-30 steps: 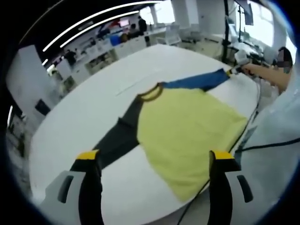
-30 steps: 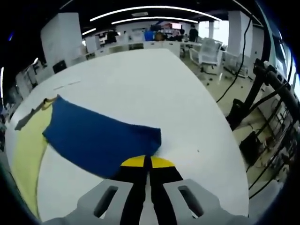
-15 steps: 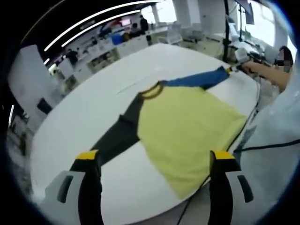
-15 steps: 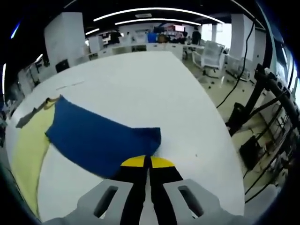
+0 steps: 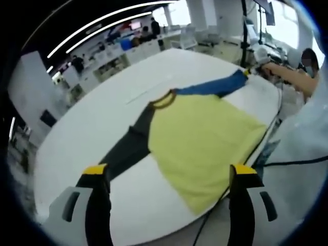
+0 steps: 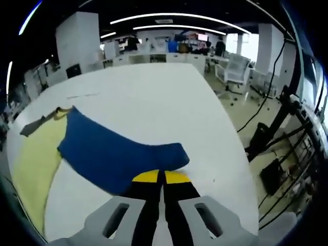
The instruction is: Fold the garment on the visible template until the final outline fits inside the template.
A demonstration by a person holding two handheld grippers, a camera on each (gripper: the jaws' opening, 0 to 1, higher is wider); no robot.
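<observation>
Folding barely begun: shirt (image 5: pixel 200 138) spread flat on the white tabletop (image 5: pixel 102 118).
Right claw (image 6: pixel 164 177) is clamped on the blue sleeve (image 6: pixel 113 154) cuff; left claw (image 5: pixel 169 171) hovers wide open, empty. All folds remain.

Sitting in an open-plan office.
Standing at two o'clock beyond the white table (image 6: pixel 154 102): a white swivel chair (image 6: pixel 236 69); trailing toward four o'clock, a black cable (image 6: pixel 266 97); lining twelve o'clock, white desks (image 6: pixel 154 57); glowing overhead, ceiling light strips (image 6: pixel 179 16).
</observation>
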